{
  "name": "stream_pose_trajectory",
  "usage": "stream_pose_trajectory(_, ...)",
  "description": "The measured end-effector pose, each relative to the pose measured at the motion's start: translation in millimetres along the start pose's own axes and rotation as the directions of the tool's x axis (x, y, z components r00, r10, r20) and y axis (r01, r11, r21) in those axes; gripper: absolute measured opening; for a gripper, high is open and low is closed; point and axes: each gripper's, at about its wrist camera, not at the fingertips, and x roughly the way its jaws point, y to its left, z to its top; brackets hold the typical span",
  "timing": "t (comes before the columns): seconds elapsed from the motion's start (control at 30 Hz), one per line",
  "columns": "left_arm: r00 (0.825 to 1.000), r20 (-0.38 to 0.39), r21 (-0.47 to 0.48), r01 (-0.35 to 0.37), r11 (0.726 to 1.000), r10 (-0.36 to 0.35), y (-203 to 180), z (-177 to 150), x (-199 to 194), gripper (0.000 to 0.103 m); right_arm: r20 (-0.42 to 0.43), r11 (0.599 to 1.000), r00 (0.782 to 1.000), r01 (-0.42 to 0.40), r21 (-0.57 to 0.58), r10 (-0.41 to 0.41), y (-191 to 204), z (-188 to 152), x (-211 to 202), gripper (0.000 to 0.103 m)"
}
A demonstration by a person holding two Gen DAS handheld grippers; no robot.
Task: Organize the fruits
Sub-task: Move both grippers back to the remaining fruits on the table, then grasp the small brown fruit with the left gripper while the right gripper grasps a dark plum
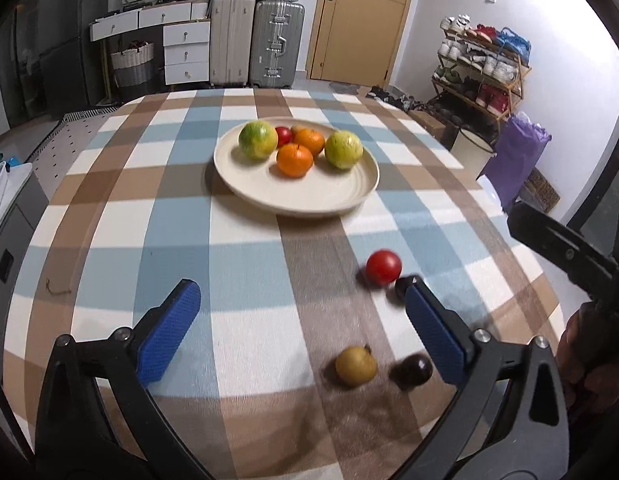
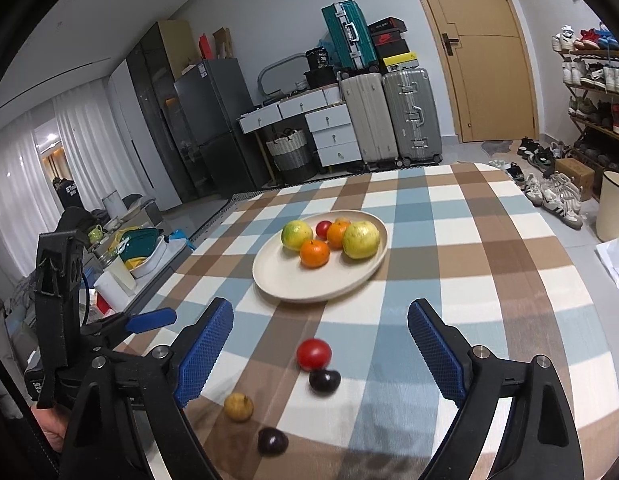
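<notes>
- While both tools stood wide open and empty, the left gripper (image 1: 301, 332) and right gripper (image 2: 321, 352) hung nearest.
- Four small loose fruits lay just beyond, the red one (image 2: 313, 354) farthest.
- Farther off, the plate (image 2: 293, 284) held five fruits; next, I judged, came closing on a loose fruit.

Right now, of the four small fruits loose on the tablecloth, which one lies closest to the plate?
The red fruit. It sits farthest forward, toward the plate; the two dark fruits and the yellow-brown fruit lie behind it.
</notes>
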Motion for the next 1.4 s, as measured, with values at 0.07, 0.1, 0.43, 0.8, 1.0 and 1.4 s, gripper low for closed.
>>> stream_pose_trajectory(0.07, 1.0, -0.007, -0.001, 0.002, 1.0, -0.002, 0, -7, 1, 0.102, -0.01, 1.0, 1.0, 0.003, 0.006, -0.003, 0, -6, 0, 0.091)
stream_pose_trajectory(0.1, 1.0, -0.012, -0.005, 0.004, 1.0, -0.004, 0, -8, 2, 0.102, -0.015, 1.0, 1.0, 0.004, 0.008, -0.004, 0, -8, 0, 0.091)
stream_pose_trajectory(0.43, 0.995, -0.089, -0.015, 0.049, 0.999, -0.05, 2, -29, 23, 0.1, -0.065, 1.0, 0.998, 0.004, 0.015, -0.003, 6, -31, 0, 0.091)
stream_pose_trajectory(0.8, 0.985, -0.138, -0.02, 0.099, 0.995, -0.1, 0, -37, 39, 0.068, -0.099, 1.0, 0.995, 0.01, 0.012, -0.009, 14, -49, 1, 0.091)
stream_pose_trajectory(1.0, 0.968, -0.16, -0.032, 0.192, 0.981, -0.195, 0, -38, 43, 0.024, -0.125, 1.0, 0.992, 0.005, 0.017, -0.003, 15, -58, 5, 0.091)
stream_pose_trajectory(1.4, 0.972, -0.115, -0.058, 0.199, 0.978, -0.204, 14, -36, 24, 0.024, -0.175, 0.999, 0.984, -0.023, 0.043, 0.03, 14, -77, 11, 0.091)
